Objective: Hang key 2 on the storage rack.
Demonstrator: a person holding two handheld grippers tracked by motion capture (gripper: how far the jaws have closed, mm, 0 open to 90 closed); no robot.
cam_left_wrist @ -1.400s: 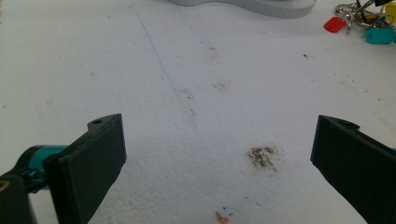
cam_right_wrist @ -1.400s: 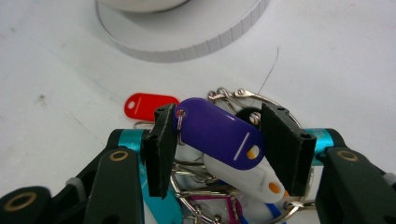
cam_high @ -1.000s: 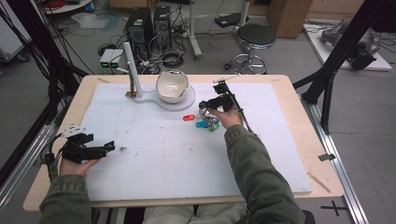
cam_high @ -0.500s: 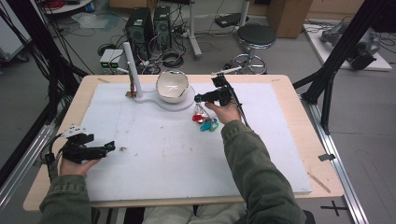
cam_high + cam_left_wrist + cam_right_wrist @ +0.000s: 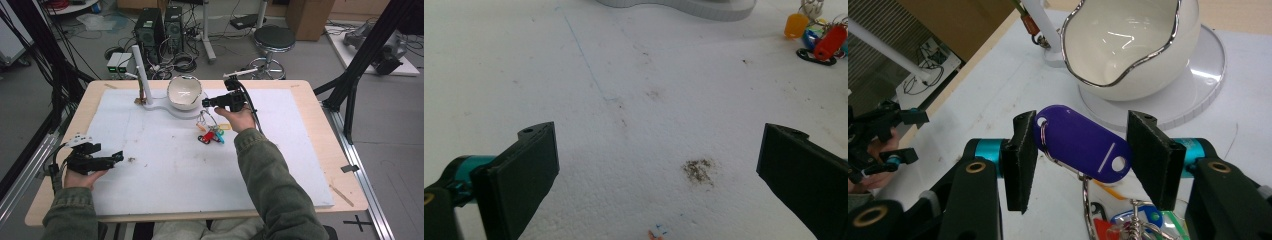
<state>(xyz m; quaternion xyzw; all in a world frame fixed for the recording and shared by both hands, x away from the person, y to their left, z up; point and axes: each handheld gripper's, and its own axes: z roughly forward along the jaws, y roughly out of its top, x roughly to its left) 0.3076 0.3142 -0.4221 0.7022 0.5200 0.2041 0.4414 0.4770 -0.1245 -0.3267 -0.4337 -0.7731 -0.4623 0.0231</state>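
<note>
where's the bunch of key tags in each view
High view: bunch of key tags hangs mid-table below the right claw.
Left gripper view: top right corner, touching the mat.
Right gripper view: bottom centre, hanging under the purple tag that the claw grips.
Shared landmark: white bowl.

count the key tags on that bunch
5 at least: purple tag between the right gripper's fingers; orange, red, blue, green hanging below; others may hide.
</note>
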